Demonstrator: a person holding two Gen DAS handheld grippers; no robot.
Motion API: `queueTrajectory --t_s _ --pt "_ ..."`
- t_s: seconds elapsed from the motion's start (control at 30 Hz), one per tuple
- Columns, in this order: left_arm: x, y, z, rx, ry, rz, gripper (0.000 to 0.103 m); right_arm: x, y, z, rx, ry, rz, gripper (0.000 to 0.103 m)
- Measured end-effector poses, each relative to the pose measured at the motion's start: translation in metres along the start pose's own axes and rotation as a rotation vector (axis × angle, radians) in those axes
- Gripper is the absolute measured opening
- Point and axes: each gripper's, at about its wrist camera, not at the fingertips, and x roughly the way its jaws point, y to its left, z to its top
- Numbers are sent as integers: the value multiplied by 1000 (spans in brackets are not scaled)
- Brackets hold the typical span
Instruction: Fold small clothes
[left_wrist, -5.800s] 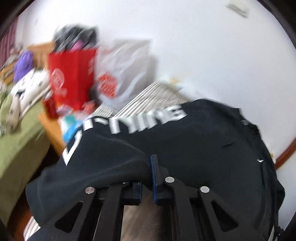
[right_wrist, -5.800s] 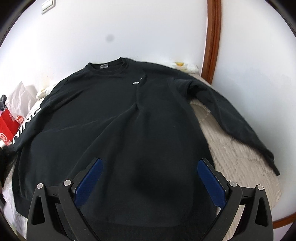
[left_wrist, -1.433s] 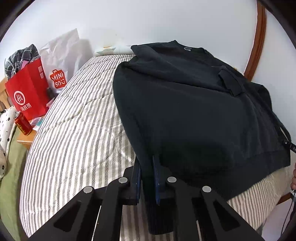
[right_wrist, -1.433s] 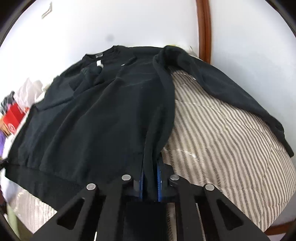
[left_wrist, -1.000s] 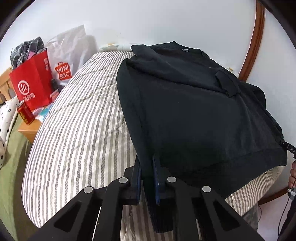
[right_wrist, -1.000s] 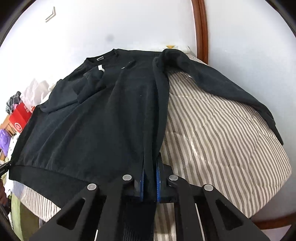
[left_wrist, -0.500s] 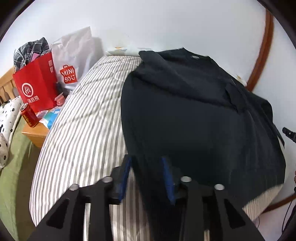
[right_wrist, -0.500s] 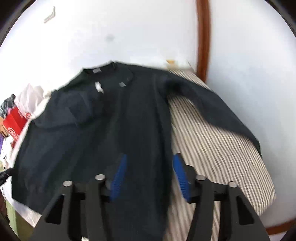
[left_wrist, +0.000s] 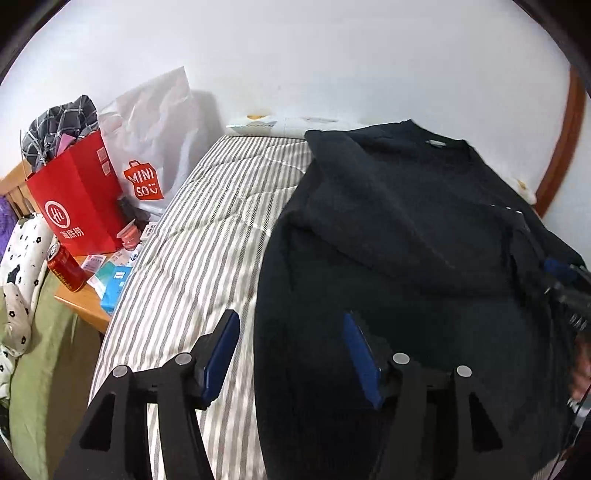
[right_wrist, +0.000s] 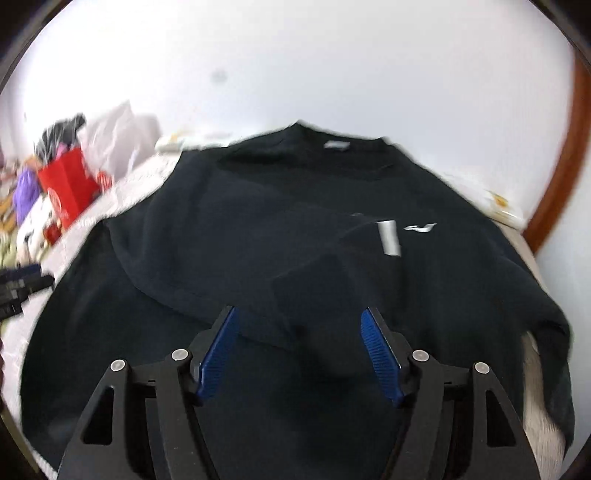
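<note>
A black sweatshirt (left_wrist: 406, 236) lies spread on the striped bed (left_wrist: 207, 229), collar toward the wall, with one sleeve folded across its front (right_wrist: 258, 236). My left gripper (left_wrist: 290, 343) is open and empty over the sweatshirt's left edge near the hem. My right gripper (right_wrist: 299, 339) is open and empty above the lower middle of the sweatshirt (right_wrist: 295, 221). The right gripper also shows at the right edge of the left wrist view (left_wrist: 565, 280). The left gripper shows at the left edge of the right wrist view (right_wrist: 22, 284).
A red paper bag (left_wrist: 77, 206) and a white Miniso bag (left_wrist: 155, 147) stand on a wooden bedside table (left_wrist: 85, 306) left of the bed, with a red can (left_wrist: 64, 267) and small packets. A green blanket (left_wrist: 33, 354) lies further left. A brown door frame (left_wrist: 561, 140) is at right.
Both grippers have opened and let go of the sweatshirt's hem corners, which now lie on the bed. The right gripper has swung left over the garment.
</note>
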Motion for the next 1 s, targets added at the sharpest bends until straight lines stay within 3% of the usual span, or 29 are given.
queueTrajectory --t_s 0.17,0.2,0.23,0.3,0.37,0.43,0.57,0.67,0.73,0.83,0.9,1.0 --pt "21 -4 7 1 9 4 56 45 3 -6 -29 89 -138 68" --pt "25 -5 7 7 10 10 56 50 -3 -6 -6 89 -147 64" --pt "28 -6 7 11 13 13 56 50 -8 -7 12 81 -144 56" --pt "33 -6 6 8 24 7 56 49 -18 -5 30 70 -141 11" --pt "35 -5 7 5 30 1 56 43 -32 -3 76 72 -74 10" --pt "34 -4 7 9 27 0 56 29 -53 -2 118 47 -88 10" --pt "29 1 7 12 11 -16 56 -9 -107 -3 196 -13 -199 12" --pt "28 6 9 7 3 -19 56 -26 -146 -5 251 12 -330 32" --pt "30 9 11 5 2 -17 57 -33 -162 0 287 9 -385 34" --pt "35 14 15 2 8 6 56 -34 -151 23 287 -14 -291 41" --pt "38 17 16 1 8 1 56 -24 -124 45 238 -32 -214 51" --pt "43 20 21 8 12 1 56 4 -67 81 128 -46 -101 51"
